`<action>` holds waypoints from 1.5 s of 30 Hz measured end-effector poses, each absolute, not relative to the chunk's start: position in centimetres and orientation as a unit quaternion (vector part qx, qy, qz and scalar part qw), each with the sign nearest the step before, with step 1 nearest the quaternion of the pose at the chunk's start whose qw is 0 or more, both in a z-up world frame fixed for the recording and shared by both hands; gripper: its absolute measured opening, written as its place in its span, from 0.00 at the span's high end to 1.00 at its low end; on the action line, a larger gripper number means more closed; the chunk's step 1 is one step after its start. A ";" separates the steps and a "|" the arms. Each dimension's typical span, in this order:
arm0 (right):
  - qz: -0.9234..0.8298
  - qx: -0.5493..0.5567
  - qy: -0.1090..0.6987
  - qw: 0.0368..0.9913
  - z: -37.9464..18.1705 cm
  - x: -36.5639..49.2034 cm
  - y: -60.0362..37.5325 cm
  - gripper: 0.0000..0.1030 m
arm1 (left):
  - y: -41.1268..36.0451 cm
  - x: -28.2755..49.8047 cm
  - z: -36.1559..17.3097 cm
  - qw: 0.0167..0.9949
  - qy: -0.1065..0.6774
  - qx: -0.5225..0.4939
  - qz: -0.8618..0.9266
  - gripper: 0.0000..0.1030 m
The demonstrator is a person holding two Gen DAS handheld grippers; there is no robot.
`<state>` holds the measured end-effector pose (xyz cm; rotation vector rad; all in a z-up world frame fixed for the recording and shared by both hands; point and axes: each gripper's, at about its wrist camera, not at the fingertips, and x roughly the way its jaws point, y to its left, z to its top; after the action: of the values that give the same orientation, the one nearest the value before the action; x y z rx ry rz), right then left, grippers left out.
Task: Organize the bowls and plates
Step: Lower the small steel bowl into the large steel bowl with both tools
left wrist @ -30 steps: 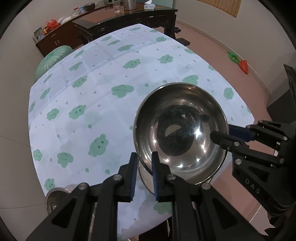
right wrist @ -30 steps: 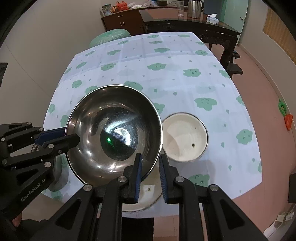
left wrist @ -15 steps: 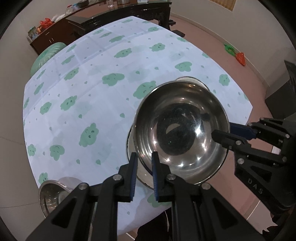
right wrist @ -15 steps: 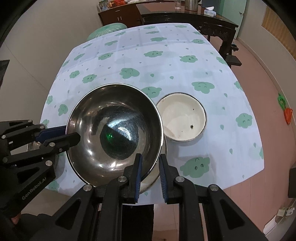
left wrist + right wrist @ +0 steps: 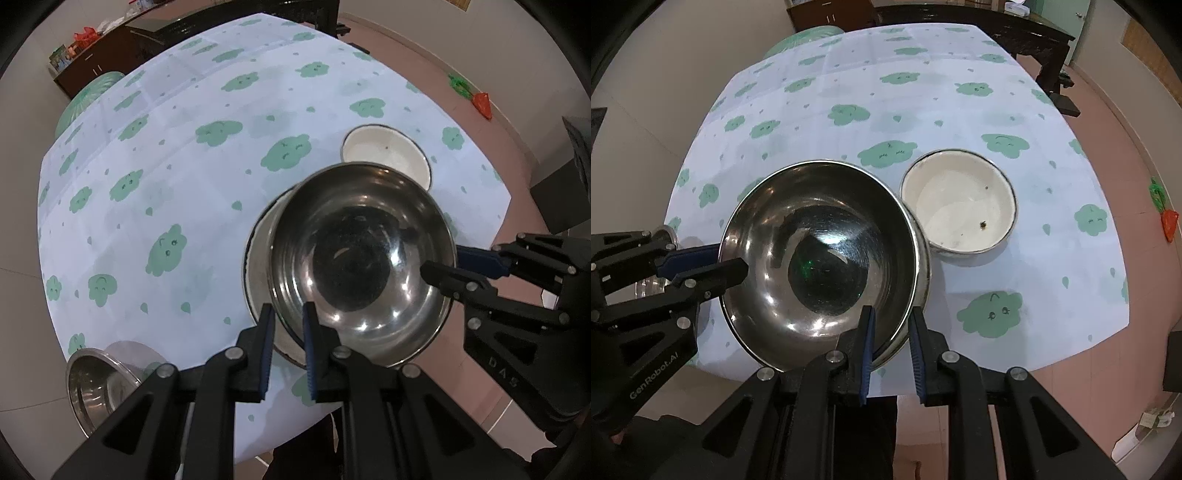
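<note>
At the table's left corner a small steel bowl (image 5: 99,376) waits. The left gripper (image 5: 288,328) and right gripper (image 5: 890,332) each pinch opposite rims of the big steel bowl (image 5: 820,258), sharing its weight to keep it level over a white dish (image 5: 258,266), likely for nesting. A cream bowl (image 5: 956,206) sits just beside.

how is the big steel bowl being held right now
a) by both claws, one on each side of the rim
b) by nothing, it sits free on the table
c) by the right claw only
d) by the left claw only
a: the left claw pinches the rim of the big steel bowl on one side and the right claw pinches it on the opposite side.
</note>
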<state>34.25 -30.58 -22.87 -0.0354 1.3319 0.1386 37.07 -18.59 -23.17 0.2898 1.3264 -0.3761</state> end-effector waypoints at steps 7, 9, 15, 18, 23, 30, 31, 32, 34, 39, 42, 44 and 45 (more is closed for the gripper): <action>0.071 -0.028 0.629 0.774 -23.9 34.6 -29.8 0.80 | -18.1 37.3 -24.5 0.751 0.624 0.131 -0.173 0.88; 0.072 -0.028 0.633 0.770 -24.3 34.6 -29.7 0.80 | -18.0 37.4 -24.7 0.748 0.627 0.130 -0.174 0.88; 0.074 -0.032 0.640 0.764 -25.0 34.8 -29.6 0.79 | -17.8 37.6 -25.2 0.744 0.632 0.126 -0.174 0.88; 0.075 -0.033 0.642 0.763 -25.3 34.9 -29.5 0.79 | -17.8 37.6 -25.6 0.742 0.636 0.126 -0.173 0.88; 0.076 -0.032 0.644 0.760 -25.6 35.0 -29.4 0.79 | -17.7 37.7 -25.9 0.740 0.638 0.126 -0.173 0.88; 0.075 -0.033 0.644 0.761 -25.7 35.1 -29.4 0.79 | -17.9 37.8 -26.0 0.741 0.636 0.129 -0.172 0.88; 0.075 -0.033 0.644 0.760 -25.7 35.1 -29.4 0.79 | -17.9 37.8 -26.0 0.741 0.636 0.131 -0.172 0.88; 0.075 -0.034 0.644 0.760 -25.7 35.1 -29.4 0.79 | -17.9 37.8 -26.0 0.741 0.636 0.132 -0.172 0.88; 0.075 -0.032 0.644 0.761 -25.7 35.1 -29.4 0.78 | -17.9 37.9 -26.0 0.741 0.637 0.130 -0.170 0.88; 0.076 -0.029 0.644 0.761 -25.7 35.1 -29.4 0.78 | -18.0 38.0 -26.0 0.740 0.638 0.129 -0.170 0.86; 0.077 -0.027 0.644 0.761 -25.7 35.1 -29.5 0.77 | -18.0 38.0 -26.0 0.741 0.637 0.128 -0.169 0.82; 0.080 -0.026 0.643 0.762 -25.6 35.1 -29.4 0.73 | -18.0 38.0 -25.9 0.742 0.636 0.127 -0.170 0.82; 0.083 -0.025 0.641 0.763 -25.5 35.0 -29.4 0.71 | -18.1 37.9 -25.9 0.743 0.635 0.123 -0.173 0.82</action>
<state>35.03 -29.40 -25.47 -0.0538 1.3944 0.1800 37.92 -18.06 -25.86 0.2695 1.3914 -0.3793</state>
